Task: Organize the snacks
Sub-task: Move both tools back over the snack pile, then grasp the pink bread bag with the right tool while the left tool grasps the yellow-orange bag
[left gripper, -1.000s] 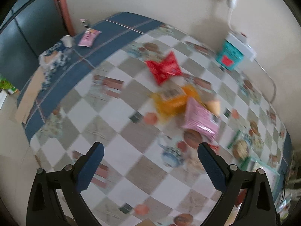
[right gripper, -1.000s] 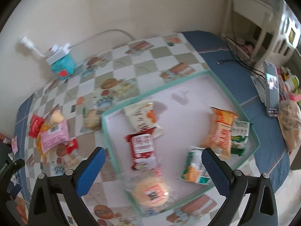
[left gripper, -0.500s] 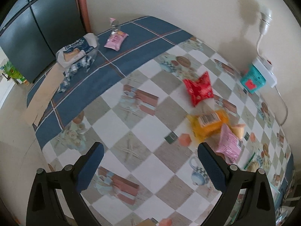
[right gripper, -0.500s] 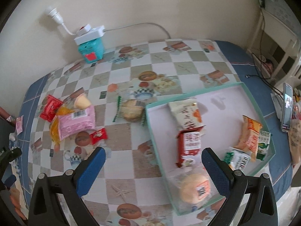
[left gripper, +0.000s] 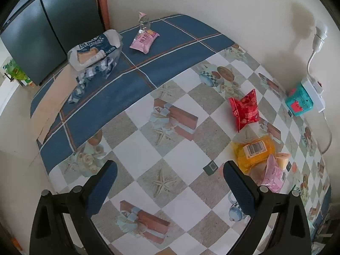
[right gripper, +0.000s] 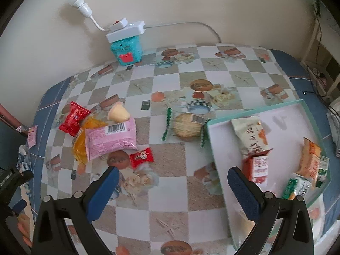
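Loose snacks lie on the checked tablecloth: a pink packet (right gripper: 110, 137) over a yellow one (right gripper: 79, 148), a red packet (right gripper: 74, 119), a small red candy (right gripper: 141, 157), a cream jelly cup (right gripper: 118, 112) and a round cracker pack (right gripper: 187, 125). A teal-rimmed white tray (right gripper: 282, 114) at the right holds several packets. My right gripper (right gripper: 171, 183) hangs open above the cloth between the pile and the tray. My left gripper (left gripper: 170, 176) is open and empty; the red packet (left gripper: 244, 109), yellow packet (left gripper: 254, 152) and pink packet (left gripper: 273, 175) lie to its right.
A teal box (right gripper: 126, 50) carrying a white power strip (right gripper: 125, 31) stands against the wall. On the blue part of the cloth lie a small pink packet (left gripper: 144, 40) and a crumpled blue-white bag (left gripper: 95, 50). A dark cabinet (left gripper: 48, 21) stands beyond the table's left end.
Both views have swung left. The tray has slid toward the right edge of the right wrist view, and the snack pile toward the right of the left wrist view. Both grippers stay open.
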`<state>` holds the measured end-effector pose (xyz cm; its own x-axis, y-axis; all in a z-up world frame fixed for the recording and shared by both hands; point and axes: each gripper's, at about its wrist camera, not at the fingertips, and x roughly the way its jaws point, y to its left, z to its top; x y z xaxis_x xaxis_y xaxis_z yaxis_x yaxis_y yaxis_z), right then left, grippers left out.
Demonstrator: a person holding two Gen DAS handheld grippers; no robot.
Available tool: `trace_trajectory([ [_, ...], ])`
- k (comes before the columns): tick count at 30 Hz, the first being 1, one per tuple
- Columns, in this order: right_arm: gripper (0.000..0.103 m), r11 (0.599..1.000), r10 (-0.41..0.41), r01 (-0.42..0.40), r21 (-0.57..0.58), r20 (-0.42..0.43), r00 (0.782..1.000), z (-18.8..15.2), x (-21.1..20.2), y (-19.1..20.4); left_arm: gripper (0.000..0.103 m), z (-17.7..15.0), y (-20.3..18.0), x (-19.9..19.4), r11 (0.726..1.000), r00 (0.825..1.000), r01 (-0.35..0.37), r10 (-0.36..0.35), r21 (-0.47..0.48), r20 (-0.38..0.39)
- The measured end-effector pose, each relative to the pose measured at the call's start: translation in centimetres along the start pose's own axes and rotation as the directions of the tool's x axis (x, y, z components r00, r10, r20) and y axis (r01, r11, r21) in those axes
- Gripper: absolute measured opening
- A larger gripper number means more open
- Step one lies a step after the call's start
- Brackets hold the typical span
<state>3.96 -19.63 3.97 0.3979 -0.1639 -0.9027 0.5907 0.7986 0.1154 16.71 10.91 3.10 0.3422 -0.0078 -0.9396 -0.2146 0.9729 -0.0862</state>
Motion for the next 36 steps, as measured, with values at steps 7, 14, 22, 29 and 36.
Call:
trace_trajectory([
  [7,0.103,1.0,0.016,-0.016,-0.019,-0.01,1.0,0.6,2.6,1.5,0.1,0.4,-1.8,2.1,0.998,0.997,0.056,-0.054,0.033,-0.059],
  [14,0.103,0.996,0.041,-0.043,-0.077,-0.033,0.999,0.3,5.8,3.1,0.1,0.5,-4.3,3.7,0.991,0.991,0.106,-0.099,0.08,-0.09],
  [22,0.103,0.986,0.161,-0.16,-0.054,0.026,0.987,1.2,6.5,4.2,0.1,0.9,-6.7,5.0,0.981,0.987,0.149,-0.14,0.124,-0.081],
  [29,0.103,0.97,0.218,-0.215,-0.111,0.017,0.976,2.0,7.5,6.5,0.1,1.8,-7.6,6.1,0.97,0.983,0.179,-0.172,0.164,-0.057],
  [36,0.103,0.959,0.24,-0.241,-0.151,-0.028,0.97,2.6,9.6,8.4,0.1,2.8,-8.7,7.5,0.936,0.969,0.248,-0.238,0.251,-0.07],
])
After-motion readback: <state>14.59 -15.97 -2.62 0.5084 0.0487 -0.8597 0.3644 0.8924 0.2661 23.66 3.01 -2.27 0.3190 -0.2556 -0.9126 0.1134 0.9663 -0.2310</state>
